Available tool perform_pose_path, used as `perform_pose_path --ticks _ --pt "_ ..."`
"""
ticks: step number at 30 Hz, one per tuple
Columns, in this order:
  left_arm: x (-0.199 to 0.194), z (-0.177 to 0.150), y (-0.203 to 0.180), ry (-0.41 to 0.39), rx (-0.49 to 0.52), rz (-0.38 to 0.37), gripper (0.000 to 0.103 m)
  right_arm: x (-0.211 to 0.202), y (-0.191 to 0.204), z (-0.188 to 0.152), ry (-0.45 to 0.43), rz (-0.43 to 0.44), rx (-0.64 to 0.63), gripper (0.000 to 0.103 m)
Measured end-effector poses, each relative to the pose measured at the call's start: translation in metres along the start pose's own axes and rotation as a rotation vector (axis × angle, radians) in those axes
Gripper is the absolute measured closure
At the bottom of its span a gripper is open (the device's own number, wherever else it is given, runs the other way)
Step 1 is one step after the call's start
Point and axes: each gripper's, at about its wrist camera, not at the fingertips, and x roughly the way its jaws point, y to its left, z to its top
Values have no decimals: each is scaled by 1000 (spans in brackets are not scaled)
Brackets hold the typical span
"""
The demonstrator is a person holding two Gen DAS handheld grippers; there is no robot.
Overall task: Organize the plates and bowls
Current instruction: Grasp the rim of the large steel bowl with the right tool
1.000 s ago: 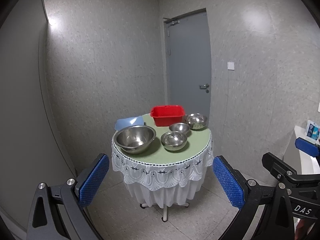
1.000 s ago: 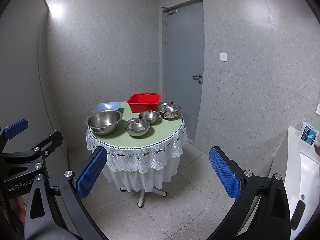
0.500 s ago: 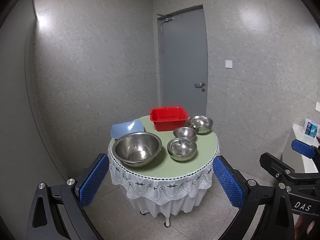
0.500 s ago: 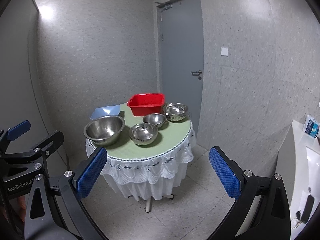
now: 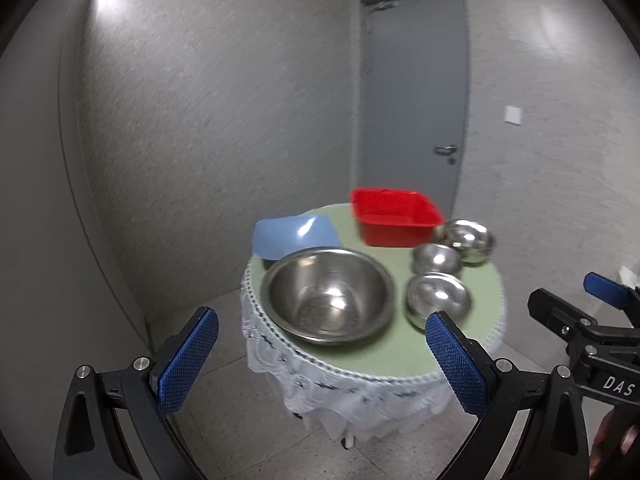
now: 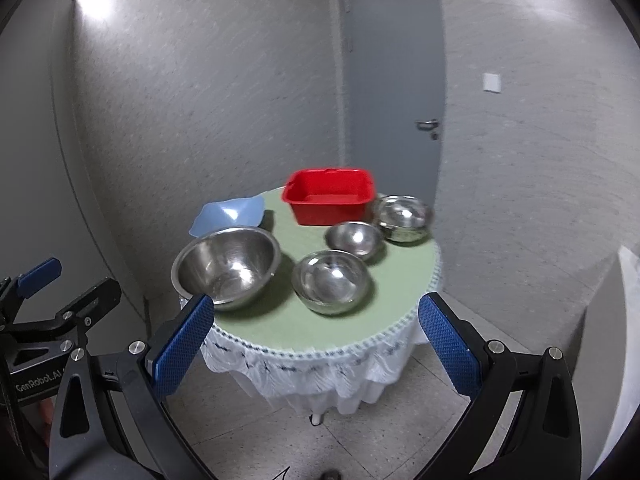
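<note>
A large steel bowl [image 6: 226, 270] sits at the round desk's [image 6: 280, 326] left edge, with three smaller steel bowls [image 6: 331, 282] to its right, a red tub [image 6: 329, 202] behind them and a blue dish [image 6: 228, 214] at the back left. The left tool [image 5: 320, 364] and the right tool [image 6: 310, 344] hang short of the desk, both spread wide, holding nothing.

Both tongs [image 5: 320, 356] [image 6: 316, 344] wide apart, unladen

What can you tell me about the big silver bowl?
The big bowl looks like shiny metal, round and deep, with a thin rolled rim. It stands upright and empty near the table edge, on the green top. The blue dish sits just behind it. Nothing grips it.
</note>
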Motion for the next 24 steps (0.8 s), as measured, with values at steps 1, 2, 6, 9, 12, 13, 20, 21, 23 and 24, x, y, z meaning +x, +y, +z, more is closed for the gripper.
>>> perform_pose_path --ticks 1,2,6,9,12,13,20,21,23,24 --pt "12 3 0 11 -12 11 1 15 3 5 7 15 -11 0" --pt "27 9 3 22 -23 21 1 30 5 10 18 29 -25 0" --pt "83 32 9 61 -41 72 1 95 12 30 68 84 -76 0" --pt "126 44 11 102 -48 86 1 144 17 44 129 124 -115 0" --pt "170 51 11 137 -68 101 1 183 24 53 178 160 -169 0" --pt "183 52 14 151 -80 103 1 199 27 56 200 175 -191 0" --pt "274 51 34 271 -123 121 2 282 43 52 354 225 -277 0" --pt "284 51 36 285 -124 117 4 290 42 51 364 223 -279 0" --pt "303 49 42 308 -128 100 9 305 44 49 390 227 -283 5" --pt "311 48 43 324 -127 90 16 312 45 48 405 231 -283 7"
